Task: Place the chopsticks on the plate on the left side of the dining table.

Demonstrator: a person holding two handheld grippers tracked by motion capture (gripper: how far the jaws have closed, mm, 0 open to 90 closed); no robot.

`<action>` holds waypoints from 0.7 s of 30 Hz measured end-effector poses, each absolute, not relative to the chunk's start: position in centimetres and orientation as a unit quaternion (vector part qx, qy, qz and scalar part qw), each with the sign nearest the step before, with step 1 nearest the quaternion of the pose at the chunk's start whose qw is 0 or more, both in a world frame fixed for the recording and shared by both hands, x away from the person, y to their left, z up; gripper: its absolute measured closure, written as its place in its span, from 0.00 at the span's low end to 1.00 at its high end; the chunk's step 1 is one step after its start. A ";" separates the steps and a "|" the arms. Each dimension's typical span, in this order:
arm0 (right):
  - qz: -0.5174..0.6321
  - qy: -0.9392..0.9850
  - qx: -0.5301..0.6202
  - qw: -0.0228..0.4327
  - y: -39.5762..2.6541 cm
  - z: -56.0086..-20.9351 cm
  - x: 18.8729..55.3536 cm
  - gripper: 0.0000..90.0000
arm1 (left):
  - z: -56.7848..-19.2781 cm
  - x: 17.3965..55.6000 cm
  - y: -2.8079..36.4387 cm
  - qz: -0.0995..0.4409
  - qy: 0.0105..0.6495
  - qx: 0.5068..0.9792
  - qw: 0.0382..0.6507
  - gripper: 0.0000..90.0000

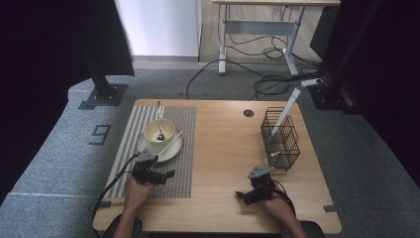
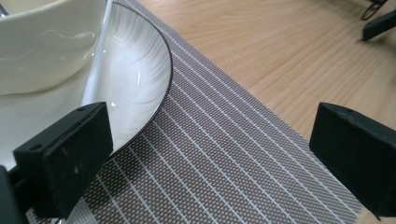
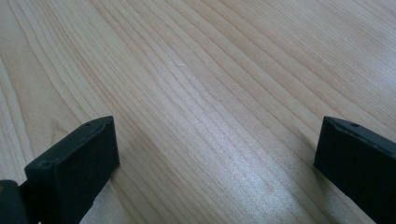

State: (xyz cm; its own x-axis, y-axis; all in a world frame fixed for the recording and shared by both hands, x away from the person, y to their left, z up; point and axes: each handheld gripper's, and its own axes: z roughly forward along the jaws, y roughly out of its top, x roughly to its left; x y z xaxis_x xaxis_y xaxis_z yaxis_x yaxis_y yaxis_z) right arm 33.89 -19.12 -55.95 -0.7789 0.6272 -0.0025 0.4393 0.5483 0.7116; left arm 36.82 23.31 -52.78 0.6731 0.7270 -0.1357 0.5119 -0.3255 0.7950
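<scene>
The left gripper (image 1: 166, 174) hovers with its jaws spread wide and nothing between them, low over the striped placemat (image 1: 182, 148) near the table's (image 1: 228, 148) front-left corner, just in front of the plate (image 1: 171, 149). The work in hand looks like setting the place: a long pale utensil (image 1: 170, 146), a chopstick or thin handle by the look of it, lies on the plate beside the bowl (image 1: 159, 131), which holds a spoon (image 1: 159, 121). Its long axis runs diagonally, the near end at the plate's front rim toward the table's front-left corner, the far end past the bowl toward the back-right. In the left gripper view it shows as a pale strip (image 2: 95, 60) running up between bowl and plate. To leave it well, the left gripper should probably back off level toward the front edge, keeping its near jaw above the plate's dark rim so nothing is nudged. The right gripper (image 1: 243, 196) rests near the front edge, jaws released over bare wood, well apart from the wire basket (image 1: 280, 139) by the right edge.
</scene>
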 end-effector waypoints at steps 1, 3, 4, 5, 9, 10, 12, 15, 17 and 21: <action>0.363 0.870 0.306 0.129 -19.1 -56.0 33.9 0.00 | -52.9 36.9 23.3 0.124 0.388 0.805 0.432 0.00; 0.363 0.870 0.306 0.129 -19.1 -56.0 33.9 0.00 | -52.9 37.1 23.3 0.128 0.394 0.805 0.424 0.00; 0.363 0.870 0.306 0.129 -19.1 -56.0 33.9 0.00 | -52.9 37.1 23.4 0.130 0.396 0.805 0.422 0.00; 0.363 0.870 0.306 0.129 -19.1 -56.0 33.9 0.00 | -53.0 37.2 23.4 0.130 0.400 0.804 0.421 0.00; 0.363 0.870 0.306 0.129 -19.1 -56.0 33.9 0.00 | -53.1 37.5 23.6 0.133 0.410 0.802 0.414 0.00; 0.363 0.870 0.306 0.129 -19.1 -56.0 33.9 0.00 | -53.2 37.6 23.7 0.134 0.412 0.802 0.412 0.00; 0.363 0.870 0.306 0.129 -19.1 -56.0 33.9 0.00 | -53.2 37.8 23.9 0.137 0.416 0.801 0.408 0.00; 0.363 0.870 0.306 0.129 -19.1 -56.0 33.9 0.00 | -53.3 38.1 24.3 0.142 0.424 0.796 0.409 0.00; 0.363 0.870 0.306 0.129 -19.1 -56.0 33.9 0.00 | -53.4 38.3 24.5 0.144 0.429 0.792 0.409 0.00; 0.363 0.870 0.306 0.129 -19.1 -56.0 33.9 0.00 | -53.5 38.6 24.9 0.149 0.435 0.789 0.408 0.00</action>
State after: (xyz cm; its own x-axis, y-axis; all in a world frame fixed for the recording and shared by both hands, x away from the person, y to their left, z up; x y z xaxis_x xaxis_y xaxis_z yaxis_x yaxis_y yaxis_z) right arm 33.91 -19.10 -55.95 -0.7793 0.6267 -0.0026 0.4389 0.5487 0.7116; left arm 38.58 24.85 -53.49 0.5764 0.8083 -0.1200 0.5655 -0.2886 0.7726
